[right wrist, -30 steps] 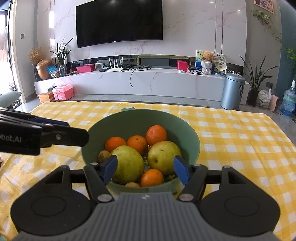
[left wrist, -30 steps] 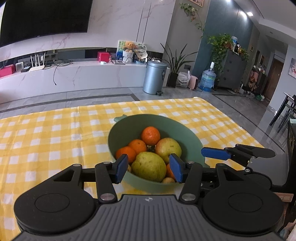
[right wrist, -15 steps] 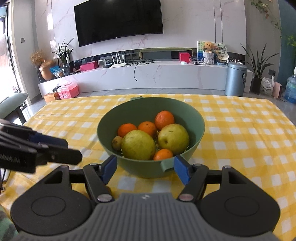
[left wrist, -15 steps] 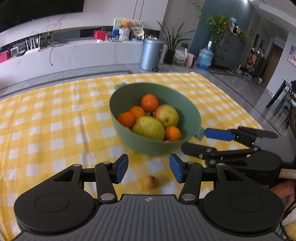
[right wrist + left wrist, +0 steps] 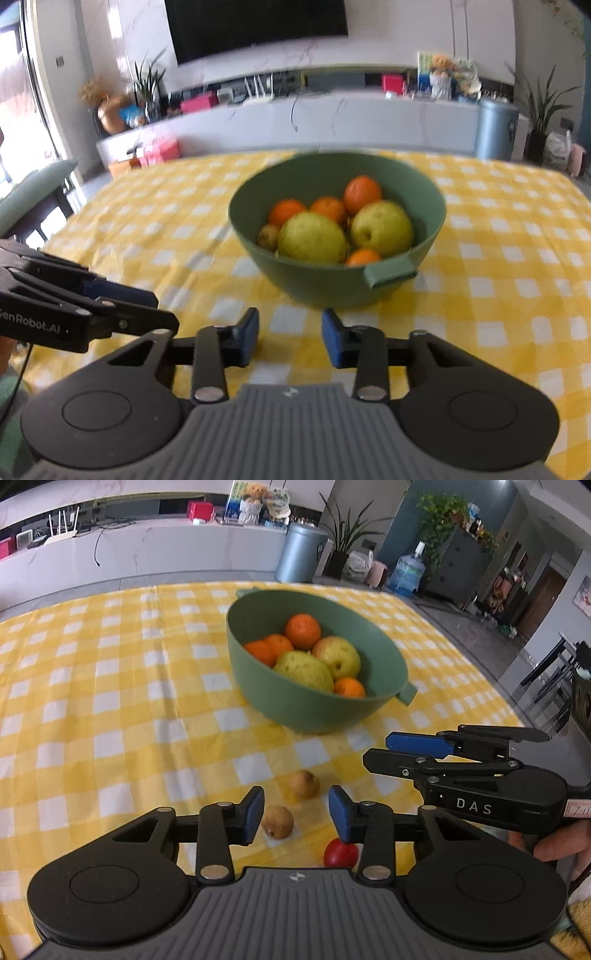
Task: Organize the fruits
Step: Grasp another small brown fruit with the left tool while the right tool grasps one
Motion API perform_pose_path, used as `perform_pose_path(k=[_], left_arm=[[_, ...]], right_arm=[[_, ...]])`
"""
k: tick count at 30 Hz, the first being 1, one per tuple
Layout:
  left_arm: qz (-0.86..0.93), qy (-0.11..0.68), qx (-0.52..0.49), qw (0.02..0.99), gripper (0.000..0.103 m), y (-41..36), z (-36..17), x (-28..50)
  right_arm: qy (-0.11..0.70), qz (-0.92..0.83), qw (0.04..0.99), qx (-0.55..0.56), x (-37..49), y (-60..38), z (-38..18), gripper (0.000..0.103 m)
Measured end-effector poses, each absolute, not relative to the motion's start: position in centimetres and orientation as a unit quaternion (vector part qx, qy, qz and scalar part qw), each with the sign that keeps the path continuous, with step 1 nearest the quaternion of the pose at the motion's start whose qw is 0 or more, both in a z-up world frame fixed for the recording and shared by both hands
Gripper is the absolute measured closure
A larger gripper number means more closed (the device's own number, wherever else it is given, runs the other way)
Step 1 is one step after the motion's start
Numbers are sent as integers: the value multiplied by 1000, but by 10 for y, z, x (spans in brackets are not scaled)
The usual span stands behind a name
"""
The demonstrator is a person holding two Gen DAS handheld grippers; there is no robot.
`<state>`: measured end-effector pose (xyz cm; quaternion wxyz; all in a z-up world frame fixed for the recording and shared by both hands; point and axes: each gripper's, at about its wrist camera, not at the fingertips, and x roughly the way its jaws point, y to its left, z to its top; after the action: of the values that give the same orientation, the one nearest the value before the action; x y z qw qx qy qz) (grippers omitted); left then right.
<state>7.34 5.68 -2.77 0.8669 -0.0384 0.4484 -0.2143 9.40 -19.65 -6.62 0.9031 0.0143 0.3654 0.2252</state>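
From the left wrist, the left gripper (image 5: pixel 295 814) is wide open and holds nothing, low over two small brown fruits (image 5: pixel 277 821) and a little red fruit (image 5: pixel 340 853) on the yellow cloth (image 5: pixel 110 701), probably to pick one up. From the right wrist, the right gripper (image 5: pixel 290 338) is open and empty too, facing the green bowl (image 5: pixel 332 288) of oranges (image 5: pixel 362 190) and pears (image 5: pixel 312 238), where the loose fruits likely belong.
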Motion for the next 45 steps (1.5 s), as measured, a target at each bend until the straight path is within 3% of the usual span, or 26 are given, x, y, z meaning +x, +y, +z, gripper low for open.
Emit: perform_pose_path(k=[19, 45], left_arm=[[-193, 484, 13, 854, 75, 40, -65, 85], [-136, 461, -39, 876, 76, 68, -52, 89]], right_arm=[[422, 274, 864, 33, 117, -172, -93, 77], [437, 293, 850, 11, 131, -153, -105, 80]])
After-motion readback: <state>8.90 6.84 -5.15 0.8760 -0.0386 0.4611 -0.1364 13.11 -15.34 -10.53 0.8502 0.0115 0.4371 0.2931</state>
